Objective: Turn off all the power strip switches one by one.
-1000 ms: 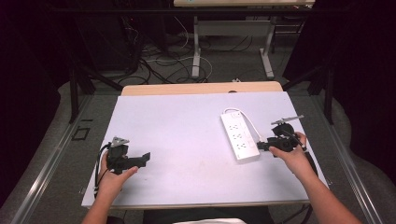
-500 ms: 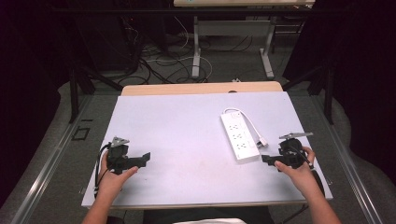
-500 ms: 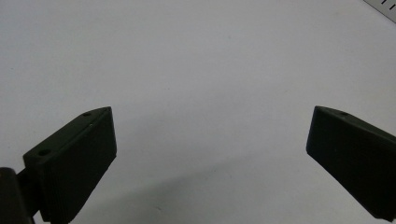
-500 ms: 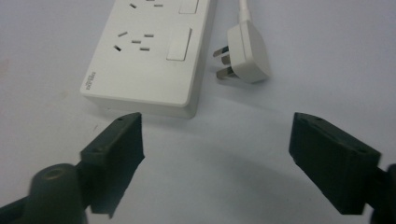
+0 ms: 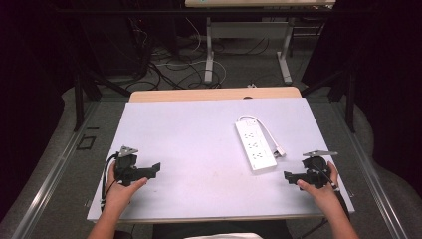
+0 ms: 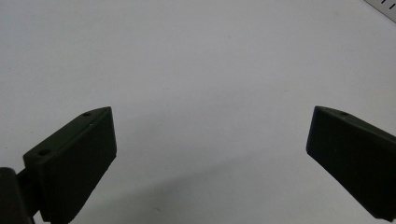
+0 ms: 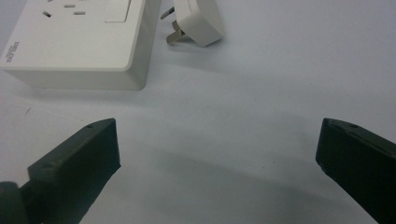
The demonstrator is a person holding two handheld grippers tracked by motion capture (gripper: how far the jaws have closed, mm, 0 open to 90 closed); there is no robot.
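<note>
On the pale surface [image 5: 199,139] a white power strip [image 5: 255,145] lies flat at about 2 o'clock from the middle, its long axis running from 11 toward 5 o'clock, socket face up. Its white cord [image 5: 266,130] loops out of the far end and runs back along the strip's right side to a white plug [image 5: 279,150], which lies on the surface just beside the strip's near right edge. The left claw [image 5: 155,170] sits at roughly 8 o'clock on the surface, held in the person's left hand [image 5: 119,186], pointing toward 3 o'clock; in the left gripper view its two black jaws stand wide apart with nothing but bare surface between them, and a sliver of the strip shows at the upper right corner. The right claw [image 5: 287,176] sits at about 4 o'clock, held in the person's right hand [image 5: 318,186], pointing toward 9 o'clock and lying near the strip's near end but apart from it. In the right gripper view its jaws are also spread wide and hold nothing; the near end of the power strip [image 7: 79,42] lies ahead at upper left, and the plug [image 7: 196,23] rests on its side just right of it, metal prongs pointing toward the strip.
</note>
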